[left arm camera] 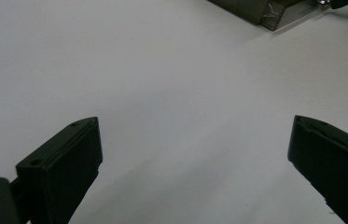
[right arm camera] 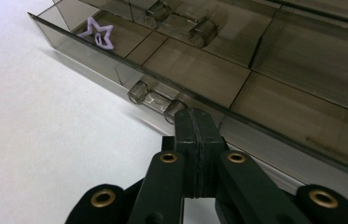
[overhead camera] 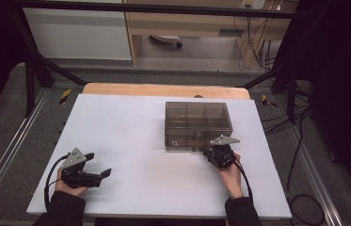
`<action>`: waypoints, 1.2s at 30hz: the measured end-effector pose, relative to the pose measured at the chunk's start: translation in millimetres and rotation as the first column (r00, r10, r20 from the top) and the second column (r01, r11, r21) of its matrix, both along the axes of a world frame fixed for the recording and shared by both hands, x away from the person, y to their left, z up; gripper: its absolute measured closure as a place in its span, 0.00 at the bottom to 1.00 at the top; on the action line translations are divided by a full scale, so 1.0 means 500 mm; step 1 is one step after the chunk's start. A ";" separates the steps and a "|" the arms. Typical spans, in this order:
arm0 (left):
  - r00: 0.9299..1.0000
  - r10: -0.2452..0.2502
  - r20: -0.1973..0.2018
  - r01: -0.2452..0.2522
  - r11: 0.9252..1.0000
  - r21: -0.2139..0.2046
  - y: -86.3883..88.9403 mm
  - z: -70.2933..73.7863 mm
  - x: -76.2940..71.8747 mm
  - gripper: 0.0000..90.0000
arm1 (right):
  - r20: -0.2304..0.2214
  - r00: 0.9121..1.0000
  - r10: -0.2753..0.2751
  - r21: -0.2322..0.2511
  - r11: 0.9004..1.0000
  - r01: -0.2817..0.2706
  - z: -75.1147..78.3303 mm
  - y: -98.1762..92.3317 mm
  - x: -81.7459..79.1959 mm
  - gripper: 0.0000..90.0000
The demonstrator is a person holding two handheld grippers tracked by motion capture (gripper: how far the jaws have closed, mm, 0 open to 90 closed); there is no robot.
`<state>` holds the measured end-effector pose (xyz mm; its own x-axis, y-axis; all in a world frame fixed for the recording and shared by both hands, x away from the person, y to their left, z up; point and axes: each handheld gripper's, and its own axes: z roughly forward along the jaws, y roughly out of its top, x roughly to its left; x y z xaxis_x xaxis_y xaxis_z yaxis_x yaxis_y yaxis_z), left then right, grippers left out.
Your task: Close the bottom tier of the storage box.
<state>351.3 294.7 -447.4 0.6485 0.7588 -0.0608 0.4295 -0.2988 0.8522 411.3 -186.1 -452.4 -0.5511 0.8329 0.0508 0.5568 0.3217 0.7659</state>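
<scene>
Left hand-held gripper (overhead camera: 99, 165) agape; right hand-held gripper (right arm camera: 195, 122) closed.

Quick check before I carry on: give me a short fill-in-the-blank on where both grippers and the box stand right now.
1. The right gripper has its jaws ____ at the front edge of the smoky clear box.
2. The left gripper has its jaws ____, with nothing between them.
3. The small purple outline inside the box is shaped like a ____.
4. The box rests on the ____ tabletop sheet.

Missing words: shut; open; star; white
</scene>
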 end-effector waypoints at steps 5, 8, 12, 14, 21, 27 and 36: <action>1.000 0.001 0.000 -0.001 1.000 0.001 0.000 0.000 0.000 0.03 | 0.002 1.000 -0.001 -0.002 1.000 0.001 0.000 0.000 0.003 1.00; 1.000 0.001 0.000 -0.001 1.000 0.000 0.000 0.000 0.000 0.03 | 0.002 1.000 -0.005 -0.002 1.000 0.005 0.000 0.002 0.006 1.00; 1.000 0.001 0.000 -0.001 1.000 0.000 0.001 0.000 0.000 0.03 | 0.002 1.000 -0.006 -0.003 1.000 0.006 -0.001 0.002 0.009 1.00; 1.000 0.001 0.000 -0.001 1.000 0.001 0.000 0.000 0.000 0.03 | 0.001 1.000 -0.011 0.001 1.000 0.011 -0.001 0.002 0.011 1.00; 1.000 0.001 0.000 -0.001 1.000 0.001 0.001 0.000 0.000 0.03 | 0.000 1.000 -0.015 0.000 1.000 0.015 0.000 0.001 0.017 1.00; 1.000 0.002 0.000 -0.002 1.000 -0.001 0.001 0.000 0.000 0.03 | 0.005 1.000 -0.020 0.002 1.000 0.020 0.000 0.000 0.021 1.00; 1.000 0.002 0.000 -0.002 1.000 0.000 0.001 0.000 0.000 0.03 | 0.008 1.000 -0.025 0.002 1.000 0.025 0.000 -0.001 0.026 1.00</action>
<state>351.4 295.4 -447.5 0.6473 0.7598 -0.0609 0.4297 -0.2977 0.8525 424.3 -186.5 -452.5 -0.5304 0.8464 0.0482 0.5583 0.3059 0.7712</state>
